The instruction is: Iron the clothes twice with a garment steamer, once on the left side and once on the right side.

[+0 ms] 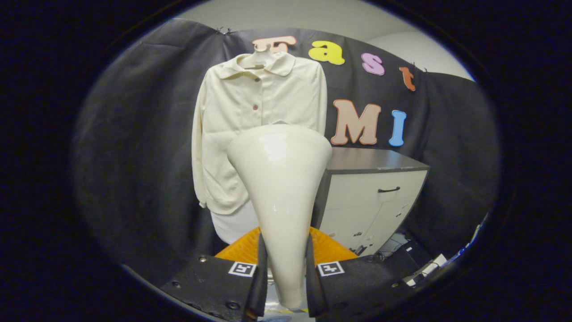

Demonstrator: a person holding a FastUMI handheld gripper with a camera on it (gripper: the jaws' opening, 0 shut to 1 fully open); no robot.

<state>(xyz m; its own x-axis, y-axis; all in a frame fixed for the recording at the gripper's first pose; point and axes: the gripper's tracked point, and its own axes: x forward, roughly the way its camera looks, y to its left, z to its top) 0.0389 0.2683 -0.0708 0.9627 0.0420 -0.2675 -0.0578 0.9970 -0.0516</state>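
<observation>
My gripper (286,264) is shut on the handle of a cream garment steamer (281,179), both fingers pressing on its narrow lower part. The steamer widens upward to a broad head that stands just ahead of the fingers. Beyond it a cream buttoned shirt (250,116) hangs on a hanger (263,56) against the black cloth wall. The steamer head covers the shirt's lower right part and is held apart from the cloth, level with its lower half.
A white cabinet (380,197) with a dark top and black handle stands right of the shirt. An orange ridged object (330,250) lies low behind the fingers. A white base shows under the shirt's hem. Cables and small items lie on the floor at the lower right.
</observation>
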